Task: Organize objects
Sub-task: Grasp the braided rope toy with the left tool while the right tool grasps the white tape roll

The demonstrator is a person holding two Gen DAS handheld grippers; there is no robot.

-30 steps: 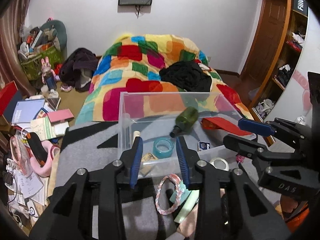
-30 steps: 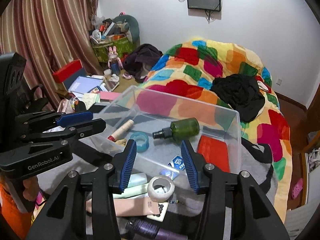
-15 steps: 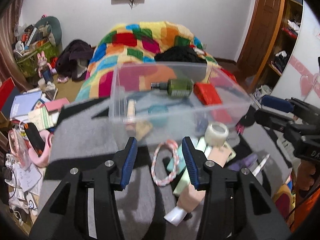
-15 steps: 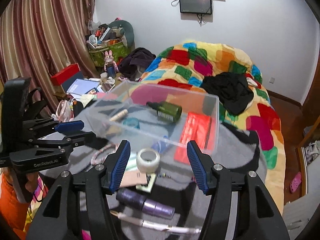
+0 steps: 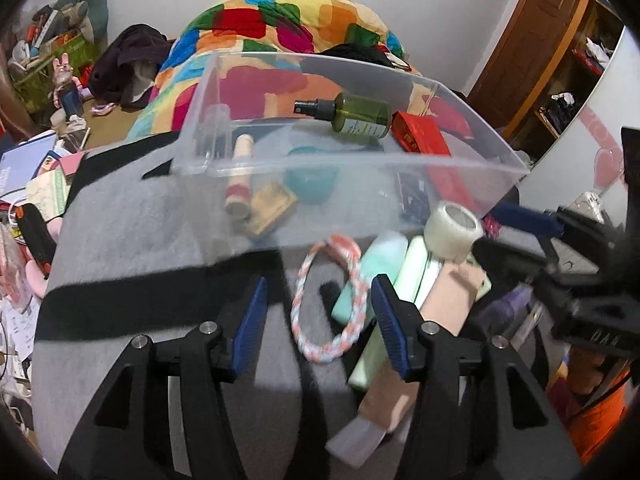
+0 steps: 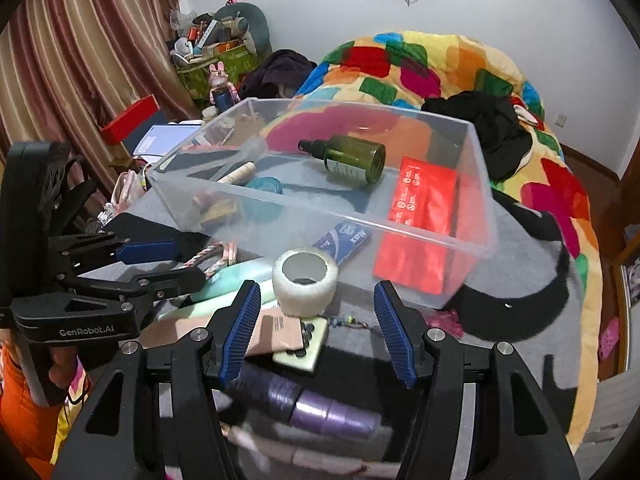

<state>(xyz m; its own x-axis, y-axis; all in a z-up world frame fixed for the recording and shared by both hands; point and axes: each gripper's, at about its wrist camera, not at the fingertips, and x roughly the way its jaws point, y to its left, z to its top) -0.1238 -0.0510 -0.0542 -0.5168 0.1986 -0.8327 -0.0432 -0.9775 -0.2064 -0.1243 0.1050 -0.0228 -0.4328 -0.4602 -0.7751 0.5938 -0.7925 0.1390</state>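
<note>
A pink, white and blue braided ring (image 5: 297, 304) lies on the grey blanket in front of the clear plastic box (image 5: 360, 162). My left gripper (image 5: 318, 296) hangs over it, jaws opening, the ring between them and untouched. A white tape roll (image 6: 306, 280) stands on a heap of mint tubes (image 5: 372, 276), a beige tube (image 6: 276, 332) and a green-cased phone (image 6: 304, 348). My right gripper (image 6: 316, 300) is open around the roll without pressing it. In the box lie a green spray bottle (image 6: 352, 158), a red packet (image 6: 424, 200) and teal tape (image 5: 310, 180).
A purple bottle (image 6: 320, 404) lies close under the right gripper. Behind the box are a many-coloured quilt (image 6: 420, 64) and a black garment (image 6: 488, 124). Books, boxes and toys crowd the floor by the striped curtain (image 6: 80, 60). A wooden door and shelves (image 5: 560, 40) stand to the right.
Both grippers have sunk and tipped down, from facing the box to hanging over the heap in front of it. Both pairs of jaws stand wider apart than before.
</note>
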